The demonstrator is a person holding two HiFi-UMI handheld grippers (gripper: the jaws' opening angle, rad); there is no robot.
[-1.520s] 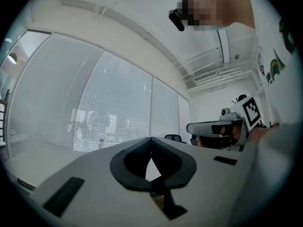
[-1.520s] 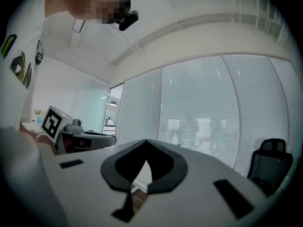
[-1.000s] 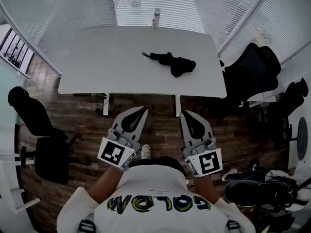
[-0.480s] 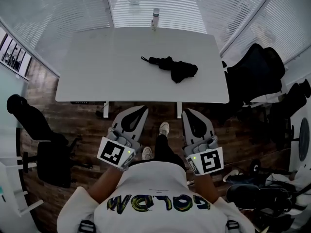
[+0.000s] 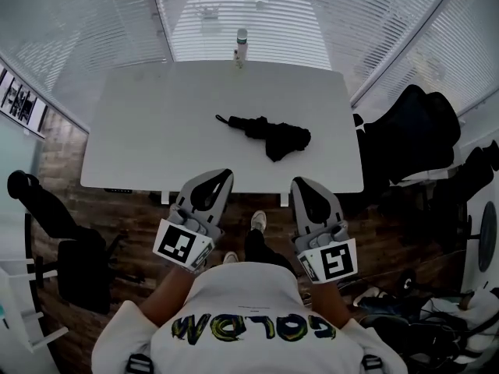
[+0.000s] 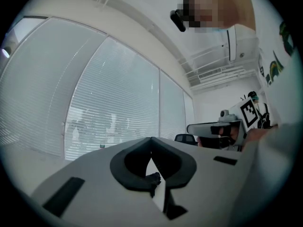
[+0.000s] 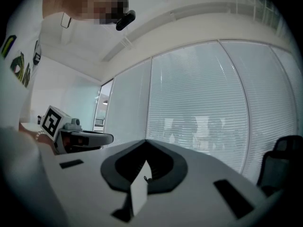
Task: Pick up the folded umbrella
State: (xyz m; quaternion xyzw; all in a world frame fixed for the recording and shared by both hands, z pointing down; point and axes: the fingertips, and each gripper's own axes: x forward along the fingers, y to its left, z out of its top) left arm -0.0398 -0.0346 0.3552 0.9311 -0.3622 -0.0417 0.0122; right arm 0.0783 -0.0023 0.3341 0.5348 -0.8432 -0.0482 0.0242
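Note:
The folded black umbrella [image 5: 269,133] lies on the white table [image 5: 140,131], right of its middle, with the thin handle end pointing left. Both grippers are held level and side by side in front of me, at the table's near edge. The tip of the left gripper [image 5: 221,174] overlaps that edge, and its jaws meet at the tip with nothing between them. My right gripper [image 5: 301,182] is likewise shut and empty. The umbrella is well beyond both tips. In the left gripper view [image 6: 150,139] and the right gripper view [image 7: 146,141] the closed jaws fill the lower picture.
A small bottle [image 5: 241,42] stands at the table's far edge by the blinds. Black office chairs stand at the right [image 5: 409,123] and at the lower left [image 5: 54,209]. Bags and cables lie on the wooden floor at the lower right [image 5: 421,318].
I have stepped toward the table: it and the umbrella have come nearer in the head view. The gripper tips, earlier over the floor, now reach the table's front edge. Both jaws stay shut.

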